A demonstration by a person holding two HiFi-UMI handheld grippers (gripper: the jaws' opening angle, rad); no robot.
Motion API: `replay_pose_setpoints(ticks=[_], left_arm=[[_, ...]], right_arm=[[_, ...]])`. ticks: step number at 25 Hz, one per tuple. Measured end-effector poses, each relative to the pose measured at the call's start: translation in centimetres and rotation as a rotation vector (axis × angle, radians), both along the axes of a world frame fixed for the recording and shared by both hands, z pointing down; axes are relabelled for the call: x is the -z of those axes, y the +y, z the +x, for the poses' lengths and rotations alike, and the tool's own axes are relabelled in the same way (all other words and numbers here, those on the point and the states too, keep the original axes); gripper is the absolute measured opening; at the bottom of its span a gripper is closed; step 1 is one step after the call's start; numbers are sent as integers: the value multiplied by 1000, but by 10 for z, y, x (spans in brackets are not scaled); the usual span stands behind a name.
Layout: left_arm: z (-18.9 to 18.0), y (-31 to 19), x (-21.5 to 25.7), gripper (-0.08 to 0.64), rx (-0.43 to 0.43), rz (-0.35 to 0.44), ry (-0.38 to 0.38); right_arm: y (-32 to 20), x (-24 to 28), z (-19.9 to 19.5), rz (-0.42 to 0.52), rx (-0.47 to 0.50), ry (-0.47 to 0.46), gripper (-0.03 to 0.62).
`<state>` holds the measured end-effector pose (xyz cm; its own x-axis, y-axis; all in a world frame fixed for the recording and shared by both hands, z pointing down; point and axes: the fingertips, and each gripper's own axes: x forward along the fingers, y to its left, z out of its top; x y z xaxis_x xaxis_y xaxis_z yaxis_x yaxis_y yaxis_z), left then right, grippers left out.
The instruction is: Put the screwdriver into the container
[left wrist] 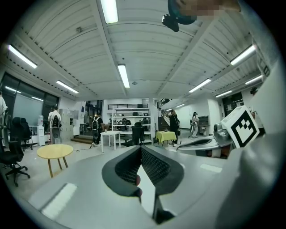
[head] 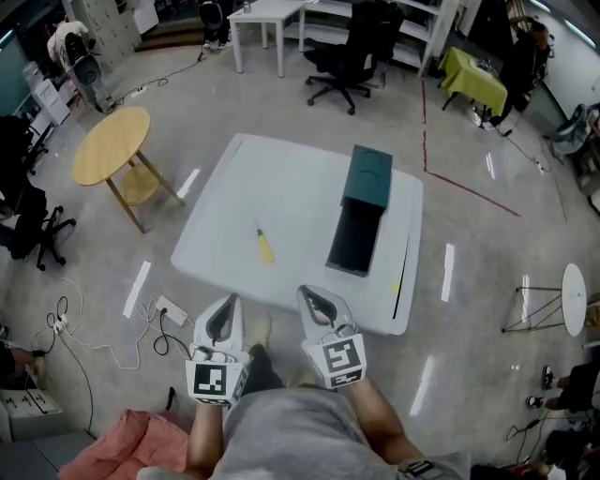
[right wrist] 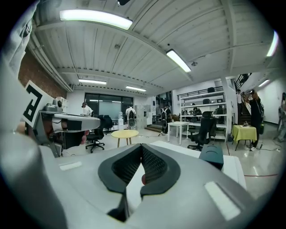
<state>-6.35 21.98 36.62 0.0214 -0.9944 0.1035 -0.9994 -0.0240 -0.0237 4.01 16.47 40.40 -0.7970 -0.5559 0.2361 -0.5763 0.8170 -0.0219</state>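
A screwdriver (head: 263, 243) with a yellow handle lies on the white table (head: 281, 187), left of the middle. The dark teal container (head: 360, 208) stands open to its right, lid tipped up at the far end; its lid end (right wrist: 211, 154) shows in the right gripper view. My left gripper (head: 225, 308) hangs short of the table's near edge, jaws together and empty. My right gripper (head: 313, 298) is beside it at that edge, shut with nothing in it. In the left gripper view the tips (left wrist: 140, 148) meet, and the right gripper's tips (right wrist: 142, 147) meet in its own view.
A round wooden side table (head: 112, 142) stands left of the white table. Office chairs (head: 349, 58), a white desk (head: 266, 17) and shelving are at the back. Cables and a power strip (head: 172, 310) lie on the floor at the near left. A small white stand (head: 572, 298) is at the right.
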Motion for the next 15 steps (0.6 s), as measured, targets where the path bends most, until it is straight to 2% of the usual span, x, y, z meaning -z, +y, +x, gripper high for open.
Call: replay_pose_setpoints(ticks=[7, 15], left_arm=[[-40, -64, -7, 12, -85, -36, 20], [-86, -114, -29, 12, -139, -88, 52]], right_arm=[[-54, -4, -45, -37, -54, 26, 3], [-98, -19, -94, -83, -89, 67, 3]])
